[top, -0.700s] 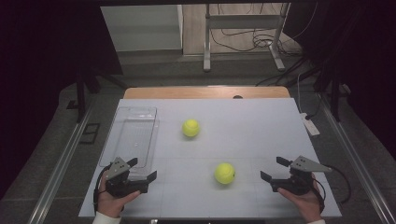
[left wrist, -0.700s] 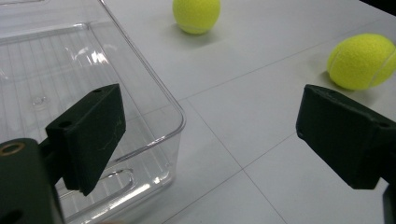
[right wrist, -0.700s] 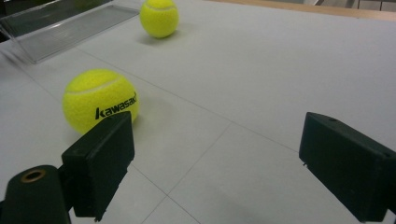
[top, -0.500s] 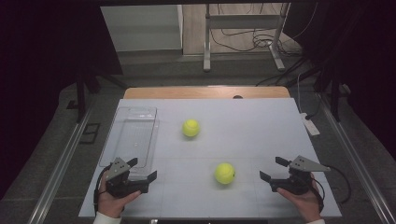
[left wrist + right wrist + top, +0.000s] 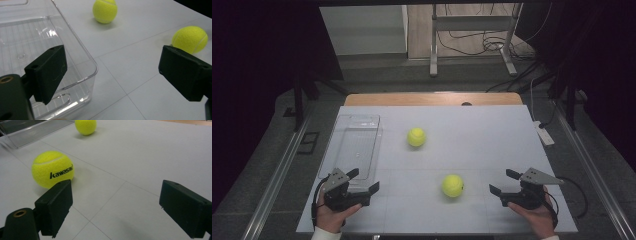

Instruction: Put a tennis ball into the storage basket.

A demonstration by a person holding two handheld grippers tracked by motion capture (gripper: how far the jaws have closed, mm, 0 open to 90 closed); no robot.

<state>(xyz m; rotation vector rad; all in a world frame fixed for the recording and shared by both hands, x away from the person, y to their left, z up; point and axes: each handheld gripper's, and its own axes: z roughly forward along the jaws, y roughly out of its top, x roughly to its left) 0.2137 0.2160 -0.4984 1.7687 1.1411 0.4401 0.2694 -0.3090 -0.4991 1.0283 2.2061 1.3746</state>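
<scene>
The left gripper (image 5: 363, 181) rests low at the table's seven o'clock corner, jaws spread wide with nothing between them, just beside the near end of the clear plastic bin (image 5: 353, 142). The right gripper (image 5: 504, 182) sits at five o'clock, jaws likewise apart and empty. Between them lies the near tennis ball (image 5: 452, 185); the far tennis ball (image 5: 416, 137) sits toward twelve, near the table's (image 5: 492, 140) middle.

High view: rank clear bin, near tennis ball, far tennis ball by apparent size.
1. clear bin, by far the largest.
2. near tennis ball, next.
3. far tennis ball, slightly smaller looking.
The two balls look like the same kind; the gap is probably only nearness to the camera, so treat them as tied.
</scene>
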